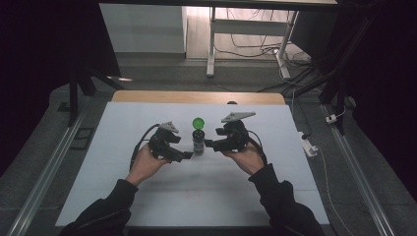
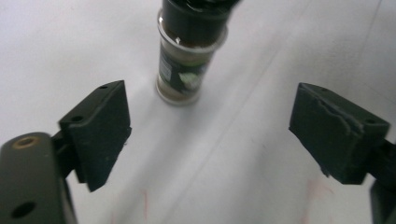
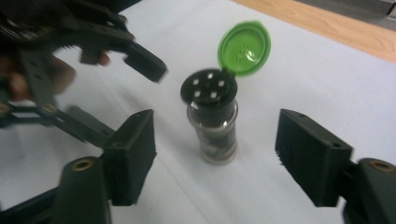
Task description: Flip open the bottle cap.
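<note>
Here a small spice jar (image 1: 198,142) stands upright near the middle of the white table top (image 1: 206,191), its green flip lid (image 1: 198,122) hinged open and tipped back above a black shaker cap (image 3: 209,89) pierced with holes. The left gripper (image 1: 187,155) sits just beside the jar on one side and the right gripper (image 1: 208,143) just beside it on the other, each carried in a hand (image 1: 145,163). Both are released: in the left gripper view the two black pads stand wide with bare table between them and the jar apart, ahead of the tips; in the right gripper view the jar stands between and beyond the spread pads, touching neither. White surface lies open all round the jar, with broad room toward the person and to both sides. The far wooden edge (image 1: 196,97) of the table lies well behind the jar, and the near edge runs under the sleeves (image 1: 280,196).
</note>
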A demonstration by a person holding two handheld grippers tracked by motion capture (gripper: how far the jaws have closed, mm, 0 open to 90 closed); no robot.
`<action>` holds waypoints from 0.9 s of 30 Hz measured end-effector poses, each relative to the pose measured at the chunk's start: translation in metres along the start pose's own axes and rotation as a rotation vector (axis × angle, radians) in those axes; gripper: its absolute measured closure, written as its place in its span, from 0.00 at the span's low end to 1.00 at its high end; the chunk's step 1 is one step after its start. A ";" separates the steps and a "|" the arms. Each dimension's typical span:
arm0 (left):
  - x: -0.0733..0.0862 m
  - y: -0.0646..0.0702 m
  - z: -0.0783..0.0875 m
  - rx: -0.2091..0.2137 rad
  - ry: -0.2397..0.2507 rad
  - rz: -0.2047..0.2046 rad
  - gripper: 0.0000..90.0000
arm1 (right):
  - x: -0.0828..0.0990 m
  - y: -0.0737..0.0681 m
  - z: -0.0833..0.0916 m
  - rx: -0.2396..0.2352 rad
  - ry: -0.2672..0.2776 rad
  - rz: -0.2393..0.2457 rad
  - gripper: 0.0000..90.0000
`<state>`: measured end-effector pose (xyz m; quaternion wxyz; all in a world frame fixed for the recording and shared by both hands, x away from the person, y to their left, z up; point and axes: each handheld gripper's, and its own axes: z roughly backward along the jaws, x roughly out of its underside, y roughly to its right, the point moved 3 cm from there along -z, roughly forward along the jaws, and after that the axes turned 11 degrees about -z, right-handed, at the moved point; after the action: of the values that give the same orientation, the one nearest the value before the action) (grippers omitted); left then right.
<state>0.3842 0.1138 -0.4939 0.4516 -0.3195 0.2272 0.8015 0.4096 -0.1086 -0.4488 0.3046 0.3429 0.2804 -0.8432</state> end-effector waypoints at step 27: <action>0.073 0.045 0.091 -0.055 0.123 0.093 0.00 | 0.057 -0.005 0.067 0.010 0.024 -0.025 0.00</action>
<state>0.2889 0.1933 -0.4794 0.3901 -0.3694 0.2470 0.8064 0.3456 -0.1693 -0.4491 0.2889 0.3510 0.2838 -0.8443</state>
